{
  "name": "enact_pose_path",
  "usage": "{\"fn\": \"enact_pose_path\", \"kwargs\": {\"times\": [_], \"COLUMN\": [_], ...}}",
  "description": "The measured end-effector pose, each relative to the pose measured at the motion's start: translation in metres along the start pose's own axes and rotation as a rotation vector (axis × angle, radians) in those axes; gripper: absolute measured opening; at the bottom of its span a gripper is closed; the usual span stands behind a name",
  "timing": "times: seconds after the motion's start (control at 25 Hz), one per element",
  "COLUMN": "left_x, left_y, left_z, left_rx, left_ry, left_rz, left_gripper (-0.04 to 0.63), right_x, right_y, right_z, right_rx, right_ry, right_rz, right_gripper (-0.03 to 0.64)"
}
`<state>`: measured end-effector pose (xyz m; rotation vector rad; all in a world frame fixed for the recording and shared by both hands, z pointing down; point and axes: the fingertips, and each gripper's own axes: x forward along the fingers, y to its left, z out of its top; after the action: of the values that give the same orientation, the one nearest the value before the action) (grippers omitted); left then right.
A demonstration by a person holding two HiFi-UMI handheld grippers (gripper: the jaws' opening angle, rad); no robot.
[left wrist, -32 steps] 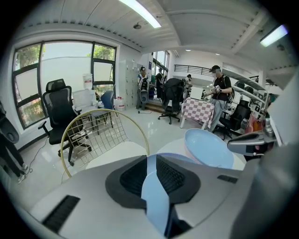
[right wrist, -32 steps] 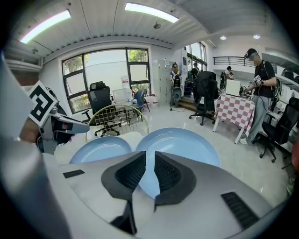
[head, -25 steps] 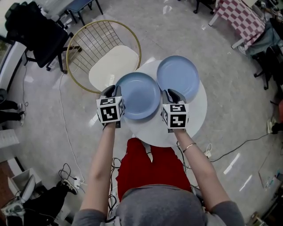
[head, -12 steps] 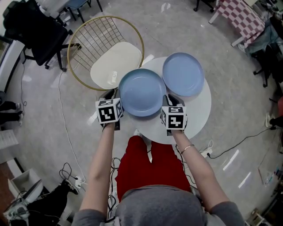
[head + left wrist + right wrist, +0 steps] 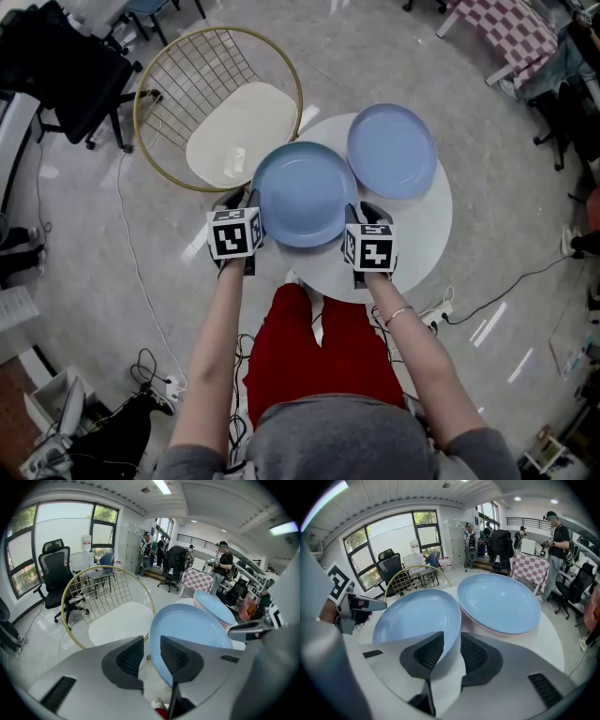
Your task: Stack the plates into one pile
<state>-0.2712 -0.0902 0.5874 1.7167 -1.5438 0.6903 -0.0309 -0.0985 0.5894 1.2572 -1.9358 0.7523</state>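
A light blue plate (image 5: 302, 192) (image 5: 415, 618) lies at the near left of the round white table (image 5: 412, 234), its left part past the table's edge. My right gripper (image 5: 359, 211) (image 5: 452, 639) is shut on its right rim. My left gripper (image 5: 246, 200) (image 5: 151, 644) is at its left rim (image 5: 157, 634); the jaws are opening and the rim stands between the pads with a gap showing. A second blue plate (image 5: 392, 150) (image 5: 499, 602) rests on the table just beyond, its rim next to the held plate.
A gold wire chair (image 5: 220, 108) with a cream cushion stands close to the table's far left. A black office chair (image 5: 66, 66) is further left. Cables (image 5: 487, 314) trail on the floor. A checked table (image 5: 511, 37) and people stand farther off.
The near plate sits slightly farther forward, toward the far plate. Both grippers stay at its two sides.
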Motion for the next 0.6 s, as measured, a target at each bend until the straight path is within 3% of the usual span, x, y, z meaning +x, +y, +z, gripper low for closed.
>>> {"fn": "enact_pose_path", "kwargs": {"times": [0.6], "left_x": [0.037], "left_y": [-0.001], "left_z": [-0.005], "left_rx": [0.029], "left_ry": [0.088], "left_rz": [-0.062], "left_gripper": [0.110], "right_x": [0.022], "right_y": [-0.002], "right_z": [-0.017], "right_rx": [0.095], "right_ry": [0.097], "right_rz": [0.008], "right_gripper": [0.123]}}
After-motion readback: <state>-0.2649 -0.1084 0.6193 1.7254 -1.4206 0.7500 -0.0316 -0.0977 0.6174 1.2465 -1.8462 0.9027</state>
